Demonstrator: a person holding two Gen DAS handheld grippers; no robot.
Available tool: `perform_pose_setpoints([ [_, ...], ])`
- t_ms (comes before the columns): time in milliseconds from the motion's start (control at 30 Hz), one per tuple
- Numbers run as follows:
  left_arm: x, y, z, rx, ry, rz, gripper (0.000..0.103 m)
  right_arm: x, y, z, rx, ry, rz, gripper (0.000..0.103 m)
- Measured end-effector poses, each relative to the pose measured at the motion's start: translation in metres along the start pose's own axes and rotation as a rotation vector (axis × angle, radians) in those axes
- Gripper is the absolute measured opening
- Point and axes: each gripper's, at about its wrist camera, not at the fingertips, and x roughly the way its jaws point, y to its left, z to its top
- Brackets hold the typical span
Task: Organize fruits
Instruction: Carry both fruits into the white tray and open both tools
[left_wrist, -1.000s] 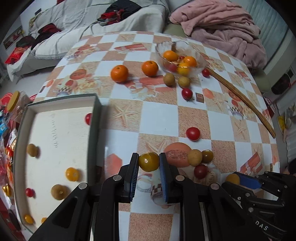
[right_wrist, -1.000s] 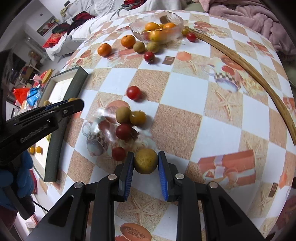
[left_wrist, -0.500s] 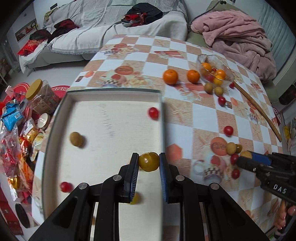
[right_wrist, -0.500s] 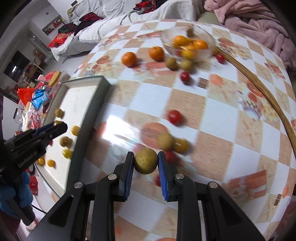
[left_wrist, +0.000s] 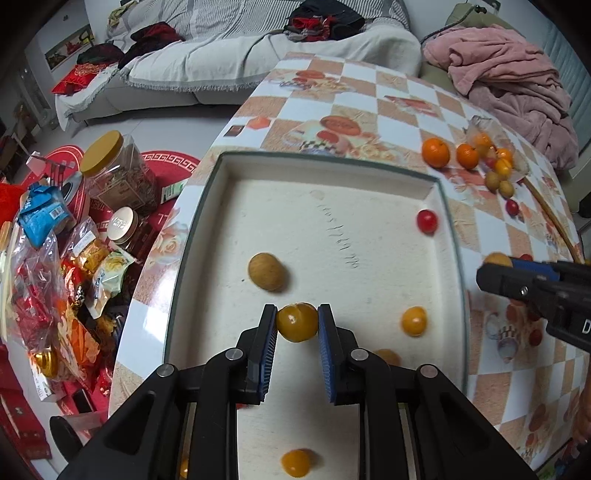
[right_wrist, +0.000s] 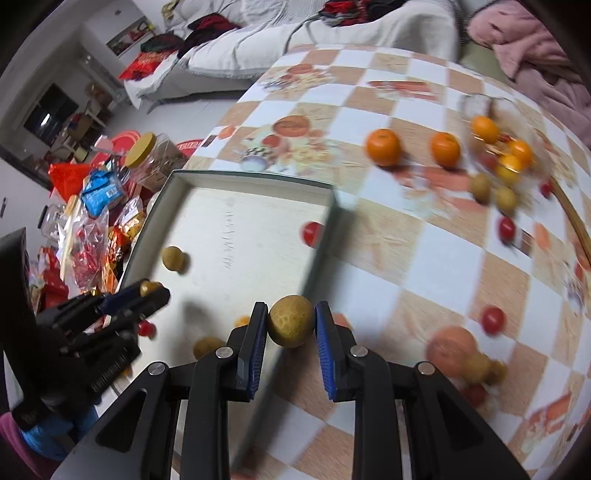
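My left gripper (left_wrist: 297, 322) is shut on a small yellow-orange fruit (left_wrist: 296, 322) and hangs over the middle of the white tray (left_wrist: 373, 173). In the tray lie a brown fruit (left_wrist: 266, 271), a red cherry tomato (left_wrist: 427, 221) and a few yellow fruits (left_wrist: 414, 321). My right gripper (right_wrist: 291, 326) is shut on a brown-green round fruit (right_wrist: 291, 325), right above the tray's dark right rim (right_wrist: 314, 266). The right gripper also shows at the right edge of the left wrist view (left_wrist: 495, 267). Two oranges (right_wrist: 383, 147) and a glass bowl (right_wrist: 495, 144) of fruit stand at the table's far side.
Loose cherry tomatoes (right_wrist: 493, 319) and small fruits (right_wrist: 480, 188) lie scattered on the checkered tablecloth (right_wrist: 424, 243). A curved wooden strip (left_wrist: 554, 225) runs along the right. Snack bags (left_wrist: 40, 218) and a yellow-lidded jar (left_wrist: 118, 173) crowd the floor left of the table. A sofa stands behind.
Both grippers have swept left from the fruit cluster with their fruits still held. The left one now hangs over the tray's middle, the right one has reached the tray's right rim.
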Motion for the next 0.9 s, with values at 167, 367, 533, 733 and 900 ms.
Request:
perform_pose_setpoints([
  [167,0.011,0.008,-0.002,-0.010,0.021,0.005,0.023,0.025,0.017,0.015,-0.024,0.027,-0.007,0.028],
  [367,0.019,0.009,-0.003,-0.003,0.035,0.009,0.023,0.042,0.024,0.024,-0.051,0.043,-0.040,0.028],
  [533,0.026,0.006,-0.006,0.019,0.047,0.024,0.023,0.053,0.023,0.027,-0.054,0.061,-0.058,0.029],
  [733,0.027,0.001,-0.008,0.061,0.040,0.052,0.024,0.066,0.029,0.024,-0.089,0.082,-0.078,0.029],
  [900,0.027,0.001,-0.008,0.073,0.042,0.060,0.024,0.068,0.035,0.026,-0.118,0.088,-0.082,0.033],
])
